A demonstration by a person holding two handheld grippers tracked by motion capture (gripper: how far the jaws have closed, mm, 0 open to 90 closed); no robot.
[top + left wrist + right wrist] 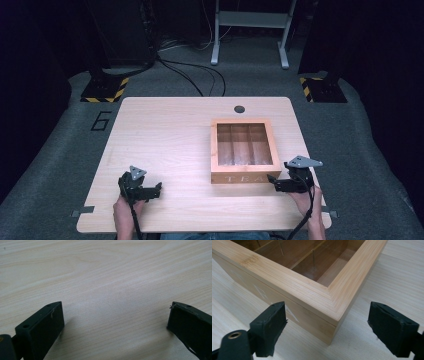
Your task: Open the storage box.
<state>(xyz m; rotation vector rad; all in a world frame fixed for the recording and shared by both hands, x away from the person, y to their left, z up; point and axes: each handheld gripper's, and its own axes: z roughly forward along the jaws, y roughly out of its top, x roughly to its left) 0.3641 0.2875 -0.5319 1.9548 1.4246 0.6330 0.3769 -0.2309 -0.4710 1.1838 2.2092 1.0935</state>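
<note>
While the left gripper [157, 189] rests low over bare table [165, 135] at the near left, its jaws stand wide apart with nothing between them; the left gripper view has plain wood grain under the two black pads. Moving right, the tea box [242, 150] sits on the right half of the table, its lettered front wall facing the person. Its lid is a wooden frame around a clear pane, lying shut, and through it three long compartments divided by thin slats can be seen; all three look empty, though glare on the pane hides part of the floor. Farther right, the right gripper [273, 181] is at the box's near right corner, jaws apart and clamped on nothing. In the right gripper view that corner [332, 315] points between the pads, one pad just off the front wall, the other well clear of the side.

Judging from this, the risk is a diagonal bite: closing across a corner could make the pads slide off, or shove and twist the light box across the smooth table. A grip below the lid seam would also pin the lid shut.
</note>
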